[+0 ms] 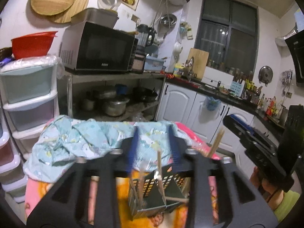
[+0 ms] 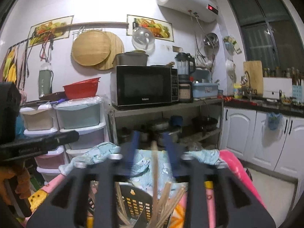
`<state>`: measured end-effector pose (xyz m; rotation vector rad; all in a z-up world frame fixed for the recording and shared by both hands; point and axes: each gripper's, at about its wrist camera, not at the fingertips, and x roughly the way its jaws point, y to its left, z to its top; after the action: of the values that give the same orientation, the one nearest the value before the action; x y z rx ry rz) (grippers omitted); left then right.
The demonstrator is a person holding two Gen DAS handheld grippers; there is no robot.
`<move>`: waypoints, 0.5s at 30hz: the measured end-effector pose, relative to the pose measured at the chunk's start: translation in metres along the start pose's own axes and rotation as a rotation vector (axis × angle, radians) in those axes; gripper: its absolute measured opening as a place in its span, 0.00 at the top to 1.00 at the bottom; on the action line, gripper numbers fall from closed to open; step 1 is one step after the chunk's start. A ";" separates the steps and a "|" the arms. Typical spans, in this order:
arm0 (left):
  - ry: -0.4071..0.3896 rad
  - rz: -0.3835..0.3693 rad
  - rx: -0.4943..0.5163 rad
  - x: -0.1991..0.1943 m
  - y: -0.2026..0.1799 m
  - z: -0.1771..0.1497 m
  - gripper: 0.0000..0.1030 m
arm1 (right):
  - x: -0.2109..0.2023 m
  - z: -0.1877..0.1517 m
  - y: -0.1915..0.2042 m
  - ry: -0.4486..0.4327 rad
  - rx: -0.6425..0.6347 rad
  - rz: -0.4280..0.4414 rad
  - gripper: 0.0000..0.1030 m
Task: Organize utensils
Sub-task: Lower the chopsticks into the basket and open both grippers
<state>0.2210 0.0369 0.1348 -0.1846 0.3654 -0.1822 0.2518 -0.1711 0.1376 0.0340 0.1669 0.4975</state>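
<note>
**Observer 1:** Kitchen background: a black microwave (image 2: pixel 144 87) is sitting on a metal shelf unit (image 2: pixel 167 106) with pots stacked underneath. Pastel plastic drawers (image 2: pixel 79 117) are standing to its left, a red basin (image 2: pixel 81 89) on top of them. White cabinets (image 1: pixel 190 102) are running under a dark counter, and woven trays (image 2: pixel 95 47) are hanging on the wall.

**Observer 2:** And the work surface?

**Observer 1:** A low surface is wearing a pink and orange cartoon blanket (image 1: pixel 38 190); a light blue printed cloth (image 1: pixel 76 138) is lying bunched along its far edge.

**Observer 2:** Where is the utensil holder?

**Observer 1:** A dark slotted utensil basket (image 1: pixel 152 193) is standing on the blanket, directly below both tools. Wooden chopsticks (image 2: pixel 163 199) are leaning in it at loose angles.

**Observer 2:** Left gripper?

**Observer 1:** The left gripper (image 1: pixel 153 144) is showing its blue fingers (image 1: pixel 133 148) standing apart. One chopstick is rising from the basket into the gap between them; the pads are not pressing on it, as far as the blur allows.

**Observer 2:** Right gripper?

**Observer 1:** The right gripper (image 2: pixel 152 150) is also standing with fingers spread. A single upright chopstick (image 2: pixel 154 167) is sitting in the gap between the fingers, touching neither as far as can be seen, its lower end among the bundle in the basket.

**Observer 2:** Any person visible?

**Observer 1:** A hand (image 1: pixel 266 182) with a yellow-green sleeve is gripping the right tool, seen at the left camera's right edge.
</note>
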 end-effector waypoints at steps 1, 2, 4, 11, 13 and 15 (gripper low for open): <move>0.008 0.002 -0.004 0.000 0.002 -0.003 0.66 | -0.002 -0.002 -0.002 0.000 0.016 0.004 0.60; 0.016 0.005 -0.008 0.000 0.003 -0.005 0.62 | -0.004 -0.003 -0.003 0.005 0.024 0.005 0.59; 0.029 0.015 -0.017 -0.001 0.007 -0.009 0.51 | -0.006 -0.006 -0.005 0.018 0.037 -0.006 0.51; 0.052 0.049 -0.065 -0.011 0.018 -0.013 0.13 | -0.025 -0.014 -0.012 0.056 0.070 -0.010 0.40; 0.052 0.056 -0.085 -0.017 0.022 -0.013 0.10 | -0.031 -0.015 -0.012 0.070 0.073 -0.018 0.38; 0.049 0.057 -0.098 -0.022 0.023 -0.013 0.10 | -0.036 -0.016 -0.013 0.080 0.077 -0.023 0.35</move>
<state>0.1988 0.0618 0.1257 -0.2662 0.4282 -0.1129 0.2239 -0.1996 0.1267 0.0871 0.2645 0.4698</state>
